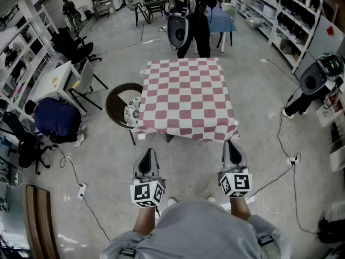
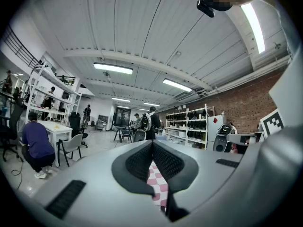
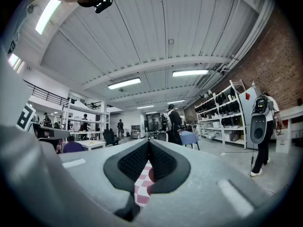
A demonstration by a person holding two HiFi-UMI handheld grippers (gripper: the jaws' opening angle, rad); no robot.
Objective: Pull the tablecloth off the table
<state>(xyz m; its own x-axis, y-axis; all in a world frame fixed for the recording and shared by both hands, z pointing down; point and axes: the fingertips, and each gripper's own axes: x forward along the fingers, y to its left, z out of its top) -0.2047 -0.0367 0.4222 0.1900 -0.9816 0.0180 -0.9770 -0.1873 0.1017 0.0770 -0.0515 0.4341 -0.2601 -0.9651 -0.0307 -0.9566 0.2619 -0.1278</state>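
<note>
Pink-and-white checked tablecloth ahead of grey grippers, black-and-white square markers on left gripper and right gripper

Grey concrete floor, brick wall, white shelving.

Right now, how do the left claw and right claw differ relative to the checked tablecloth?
The left claw faces the near left corner of the pink-and-white checked tablecloth, the right claw its near right corner. The left claw's tip stops short of the hanging hem, floor showing between; the right claw's tip meets the hem in the head view. Both are shut, pinching nothing.
</note>
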